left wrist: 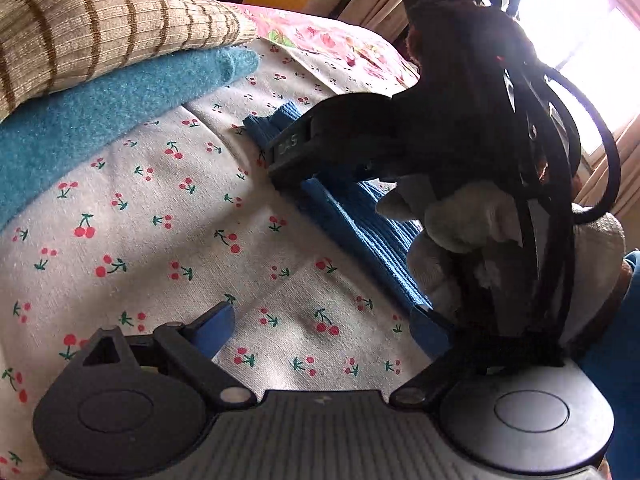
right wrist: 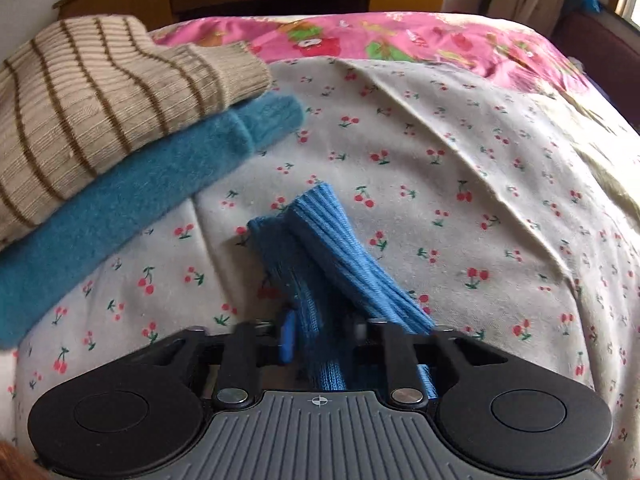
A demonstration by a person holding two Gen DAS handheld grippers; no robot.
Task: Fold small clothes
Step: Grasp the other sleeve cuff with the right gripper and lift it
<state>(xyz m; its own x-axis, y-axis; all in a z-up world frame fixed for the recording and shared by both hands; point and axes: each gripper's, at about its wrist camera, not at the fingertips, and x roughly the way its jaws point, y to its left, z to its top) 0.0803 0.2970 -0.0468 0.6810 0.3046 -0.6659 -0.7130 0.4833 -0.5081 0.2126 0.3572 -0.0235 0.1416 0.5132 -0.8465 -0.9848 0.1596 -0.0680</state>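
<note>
Right wrist view | my right gripper [right wrist: 320, 340] is clenching the blue ribbed garment [right wrist: 332, 240] mid-bed, near the folded stack's edge | left gripper [left wrist: 320, 332] is gaping, unloaded | I'm keeping the pinch firm, folding evenly.

Daylight, blown-out window [left wrist: 576, 20] glare upper right; soft shadows on bedsheet [right wrist: 440, 220]; fisheye-bent edges; foreground perhaps slightly blurred.

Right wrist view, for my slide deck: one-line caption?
Right gripper pinches a blue ribbed garment on the cherry-print sheet.
</note>
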